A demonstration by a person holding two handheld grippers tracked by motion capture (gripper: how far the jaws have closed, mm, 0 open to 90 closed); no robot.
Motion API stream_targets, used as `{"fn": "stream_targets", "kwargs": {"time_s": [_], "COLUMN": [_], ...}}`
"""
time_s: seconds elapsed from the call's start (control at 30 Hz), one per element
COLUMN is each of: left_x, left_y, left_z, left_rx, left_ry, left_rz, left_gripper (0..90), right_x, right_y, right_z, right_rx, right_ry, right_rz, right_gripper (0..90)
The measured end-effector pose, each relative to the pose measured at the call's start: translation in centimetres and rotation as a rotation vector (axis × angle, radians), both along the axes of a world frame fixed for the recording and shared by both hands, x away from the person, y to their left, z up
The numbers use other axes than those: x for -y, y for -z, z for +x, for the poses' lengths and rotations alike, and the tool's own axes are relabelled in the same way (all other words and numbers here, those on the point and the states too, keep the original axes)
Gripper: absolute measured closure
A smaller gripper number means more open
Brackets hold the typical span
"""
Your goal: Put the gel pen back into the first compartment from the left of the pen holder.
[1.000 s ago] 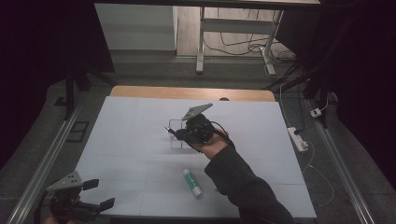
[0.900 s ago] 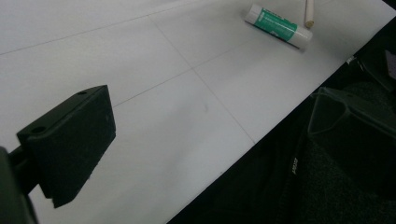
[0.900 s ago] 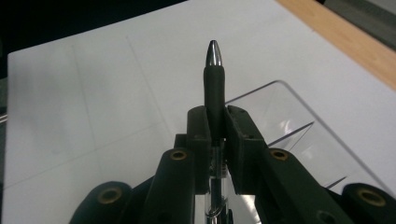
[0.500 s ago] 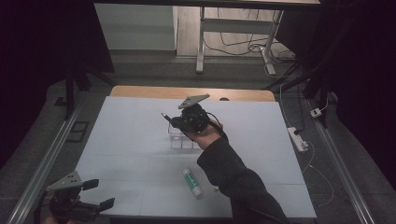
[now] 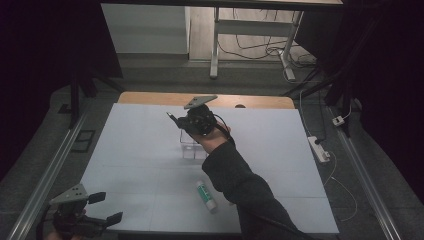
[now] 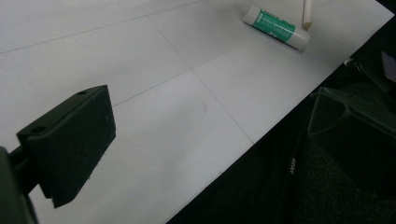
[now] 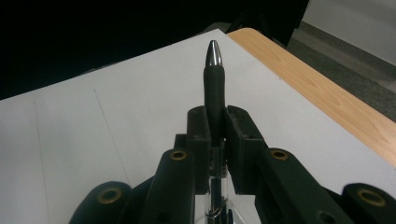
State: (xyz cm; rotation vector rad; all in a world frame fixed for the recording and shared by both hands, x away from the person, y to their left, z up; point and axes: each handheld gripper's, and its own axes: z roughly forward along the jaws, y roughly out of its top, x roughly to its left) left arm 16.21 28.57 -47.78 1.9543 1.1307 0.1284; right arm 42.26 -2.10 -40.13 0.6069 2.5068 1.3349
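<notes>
Down in the lower left corner of the high view, left gripper [image 5: 102,207] parked at the near edge of the white table [image 5: 140,150], jaws spread wide, nothing between them. From its own camera, one black jaw at lower left, bare white surface ahead. Further up, toward the upper right of that left gripper view, a green-and-white tube [image 6: 276,26] lying flat on the table; same tube [image 5: 206,194] below centre in the high view, just left of the dark sleeve [image 5: 240,185].

Up past the sleeve, centre of the high view: right gripper [image 5: 186,121] raised over the table, grey plate on top. Closed tight on a black pen [image 7: 214,88], gripped by the barrel, silver tip poking out beyond the jaws in the right gripper view. In the high view, pen [image 5: 171,118] jutting toward the upper left. Directly beneath the hand, a clear plastic holder [image 5: 192,146] standing on the table, partly hidden.

Beyond, a wooden strip [image 5: 150,98] along the table's far edge, then floor and cables [image 5: 260,47] at the top.
</notes>
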Motion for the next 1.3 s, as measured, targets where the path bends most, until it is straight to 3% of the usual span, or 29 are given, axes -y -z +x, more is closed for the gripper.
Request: {"fn": "stream_targets", "kwargs": {"time_s": [0.33, 0.73, 1.3], "left_x": [0.0, -0.1, -0.1], "left_y": [0.0, 0.0, 0.0], "left_z": [0.0, 0.0, -0.1], "left_rx": [0.0, 0.001, 0.004], "left_ry": [0.003, 0.004, 0.005], "left_rz": [-0.003, -0.007, -0.007], "left_gripper": [0.9, 0.9, 0.9], "right_x": [-1.4, -2.8, -2.7], "right_y": [0.0, 1.2, 3.1], "right_z": [0.7, 1.4, 1.5], "right_rx": [0.035, 0.07, 0.083], "right_ry": [0.01, 0.021, 0.031], "right_rz": [0.024, 0.037, 0.0], "right_gripper": [80.5, 80.4, 80.1]}}
